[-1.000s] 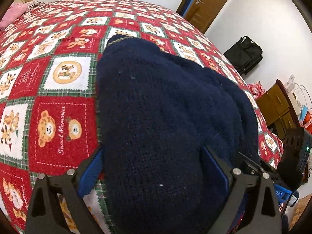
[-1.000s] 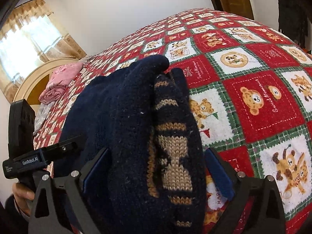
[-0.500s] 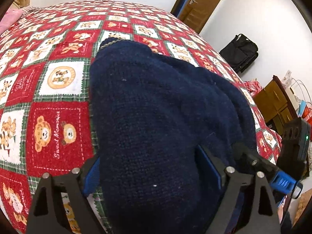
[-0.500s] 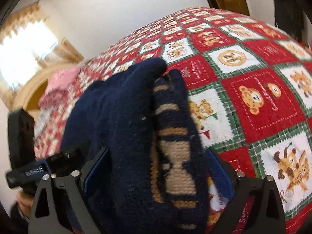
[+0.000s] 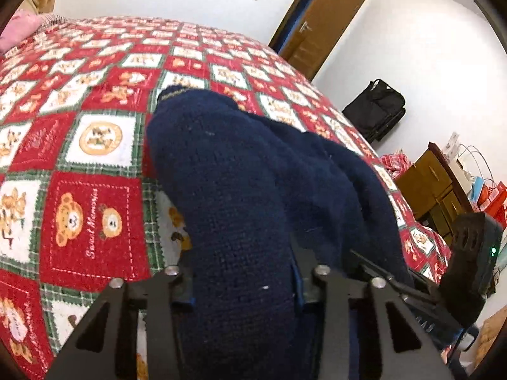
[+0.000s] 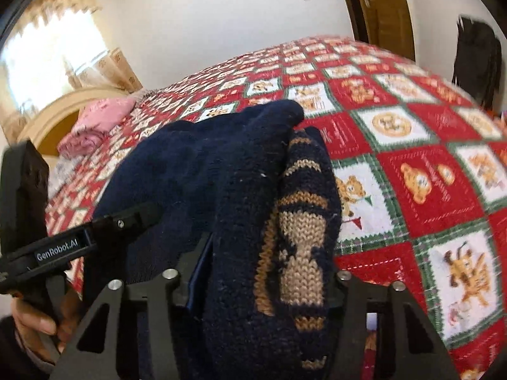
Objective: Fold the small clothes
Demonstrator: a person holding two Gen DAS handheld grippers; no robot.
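A small navy knit sweater [image 5: 240, 183] with a tan pattern [image 6: 298, 228] is bunched on the red bear-print bedspread [image 5: 79, 215]. My left gripper [image 5: 242, 285] is shut on the near edge of the sweater, its jaws pressed into the thick knit. My right gripper [image 6: 266, 278] is shut on the other near edge, where the tan pattern shows. The two grippers are close side by side; the left one [image 6: 95, 234] shows in the right wrist view and the right one [image 5: 443, 285] in the left wrist view. The sweater hides the fingertips.
A pink folded garment [image 6: 95, 126] lies near the headboard [image 6: 47, 120]. A brown door [image 5: 320, 22], a black bag [image 5: 377, 110] by the wall and a wooden cabinet [image 5: 431, 183] stand beyond the bed's right side.
Both grippers have closed from open onto the sweater's near edge. The sweater's near part is lifted and bunched more; the views have tilted up slightly.
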